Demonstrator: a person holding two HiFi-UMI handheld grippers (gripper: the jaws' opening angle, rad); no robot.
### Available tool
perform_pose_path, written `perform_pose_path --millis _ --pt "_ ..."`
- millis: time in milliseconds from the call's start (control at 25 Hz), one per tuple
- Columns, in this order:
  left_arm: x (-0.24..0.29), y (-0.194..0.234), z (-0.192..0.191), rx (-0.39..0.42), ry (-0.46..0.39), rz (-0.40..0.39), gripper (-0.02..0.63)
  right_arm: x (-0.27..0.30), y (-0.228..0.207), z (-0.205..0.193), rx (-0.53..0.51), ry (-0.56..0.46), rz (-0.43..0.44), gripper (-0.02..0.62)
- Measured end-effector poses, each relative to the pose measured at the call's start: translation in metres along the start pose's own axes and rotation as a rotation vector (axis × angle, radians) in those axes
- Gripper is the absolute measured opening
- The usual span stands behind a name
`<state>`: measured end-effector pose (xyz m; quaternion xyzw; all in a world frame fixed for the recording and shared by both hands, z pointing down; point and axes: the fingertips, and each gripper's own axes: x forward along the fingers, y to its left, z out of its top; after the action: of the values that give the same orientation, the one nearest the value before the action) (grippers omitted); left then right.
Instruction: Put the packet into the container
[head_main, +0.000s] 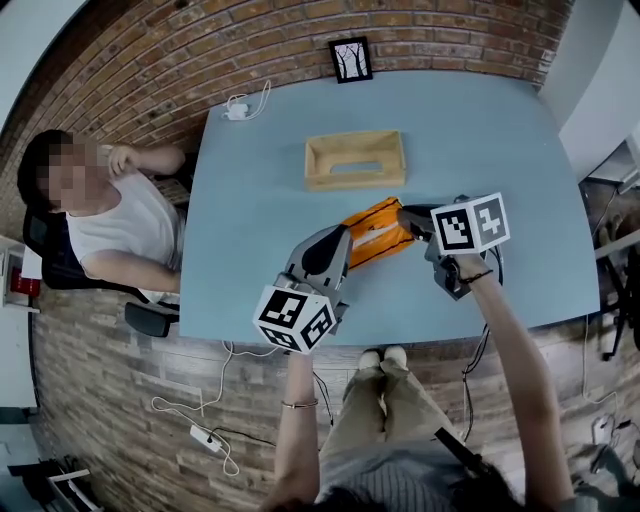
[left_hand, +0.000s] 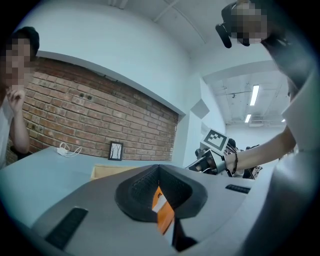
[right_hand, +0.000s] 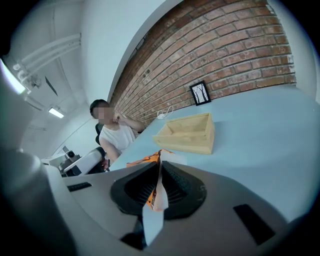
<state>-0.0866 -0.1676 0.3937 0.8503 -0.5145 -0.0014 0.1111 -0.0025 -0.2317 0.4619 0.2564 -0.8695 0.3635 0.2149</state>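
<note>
An orange packet (head_main: 375, 232) hangs just above the blue table (head_main: 250, 230), held by both ends. My left gripper (head_main: 342, 248) is shut on its left end, and an orange and white strip of the packet (left_hand: 163, 211) shows between the jaws. My right gripper (head_main: 408, 222) is shut on the right end, where the packet's thin sealed edge (right_hand: 158, 192) stands pinched upright. The wooden container (head_main: 355, 159) sits open and upright on the table beyond the packet; it shows as the wooden container (right_hand: 187, 132) ahead of the right gripper and the wooden container (left_hand: 107, 171) low in the left gripper view.
A person (head_main: 110, 215) sits at the table's left side. A small framed picture (head_main: 351, 60) stands at the far edge, and a white charger with cable (head_main: 240, 108) lies at the far left corner. Cables (head_main: 205, 425) trail on the floor near the front edge.
</note>
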Motion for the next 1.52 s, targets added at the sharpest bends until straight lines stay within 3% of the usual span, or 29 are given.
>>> perform_pose_path --millis 400,720,1200,1520 --pt "-0.002 0.011 0.045 0.076 -0.077 0.049 0.008 -0.020 0.011 0.058 -0.022 -0.100 0.029 0.040" --pt "0.014 0.039 0.062 0.102 -0.098 0.046 0.008 -0.016 0.012 0.109 -0.013 -0.177 0.025 0.040" --pt "0.057 0.110 0.072 0.088 -0.043 -0.104 0.008 0.035 -0.005 0.169 0.061 -0.244 -0.096 0.040" --pt "0.082 0.137 0.059 0.080 0.013 -0.214 0.008 0.067 -0.023 0.172 0.109 -0.241 -0.215 0.040"
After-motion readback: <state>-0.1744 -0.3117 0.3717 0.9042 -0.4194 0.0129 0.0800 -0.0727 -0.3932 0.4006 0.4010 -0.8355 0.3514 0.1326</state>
